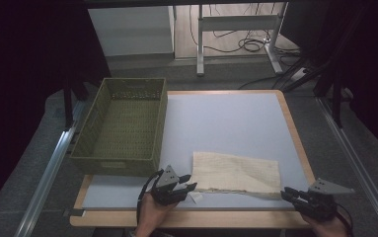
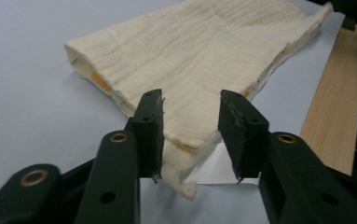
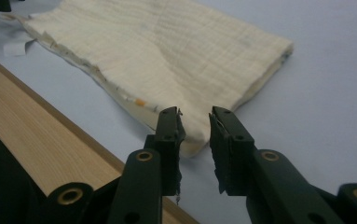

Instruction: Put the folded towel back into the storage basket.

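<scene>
While both jaws stand open, the left gripper (image 1: 185,188) and the right gripper (image 1: 291,195) wait at the two near corners of the folded cloth (image 1: 237,173), which lies flat on the tabletop (image 1: 226,123). Next, I think, each must close on its corner; the basket (image 1: 122,126) stands far left.

Place: lab or test room, not a home.
Table (image 1: 295,133): pale work mat, wood edging, framed by aluminium rails (image 1: 46,173).
Surround: black curtains (image 1: 23,74).
Background: height-adjustable desk legs (image 1: 236,29), loose cables (image 1: 248,45) on grey carpet.
</scene>
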The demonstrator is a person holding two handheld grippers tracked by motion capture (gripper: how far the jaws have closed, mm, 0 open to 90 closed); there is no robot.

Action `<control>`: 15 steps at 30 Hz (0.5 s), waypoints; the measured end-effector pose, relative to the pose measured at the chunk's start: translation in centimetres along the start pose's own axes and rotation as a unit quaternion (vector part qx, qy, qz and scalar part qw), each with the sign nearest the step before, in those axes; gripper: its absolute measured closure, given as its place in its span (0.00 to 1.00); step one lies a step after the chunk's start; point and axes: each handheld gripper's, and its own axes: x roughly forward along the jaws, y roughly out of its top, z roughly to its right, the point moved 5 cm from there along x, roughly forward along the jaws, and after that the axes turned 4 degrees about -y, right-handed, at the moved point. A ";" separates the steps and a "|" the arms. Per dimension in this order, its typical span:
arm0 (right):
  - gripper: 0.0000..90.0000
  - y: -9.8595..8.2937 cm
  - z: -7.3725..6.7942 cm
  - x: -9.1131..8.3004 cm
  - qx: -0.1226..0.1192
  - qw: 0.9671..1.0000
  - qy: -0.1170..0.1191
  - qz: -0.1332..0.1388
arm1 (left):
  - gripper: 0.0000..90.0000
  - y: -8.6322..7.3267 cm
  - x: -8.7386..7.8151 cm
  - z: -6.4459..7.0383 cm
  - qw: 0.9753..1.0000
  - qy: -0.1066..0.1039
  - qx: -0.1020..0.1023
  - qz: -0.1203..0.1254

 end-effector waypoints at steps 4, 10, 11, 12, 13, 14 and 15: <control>0.77 0.5 0.3 -0.7 -0.004 1.000 -0.007 0.006 | 0.61 0.6 -0.2 -1.0 1.000 0.011 -0.014 0.003; 0.74 2.5 1.6 0.8 -0.005 1.000 -0.022 0.013 | 0.62 3.2 2.2 -2.1 1.000 0.025 -0.011 -0.004; 0.74 2.5 1.6 0.8 -0.005 1.000 -0.022 0.013 | 0.62 3.2 2.2 -2.1 1.000 0.025 -0.011 -0.004; 0.73 2.8 1.8 1.1 -0.003 1.000 -0.022 0.013 | 0.62 3.6 2.8 -2.3 1.000 0.026 -0.011 -0.008; 0.72 3.5 2.3 2.0 -0.004 1.000 -0.028 0.014 | 0.63 4.2 3.6 -2.8 0.999 0.039 -0.010 -0.016; 0.72 3.5 2.3 2.0 -0.004 1.000 -0.028 0.014 | 0.64 4.2 3.6 -2.8 0.999 0.039 -0.010 -0.016; 0.72 3.9 2.6 2.5 -0.004 0.999 -0.032 0.014 | 0.64 4.5 4.1 -3.3 0.999 0.048 -0.013 -0.018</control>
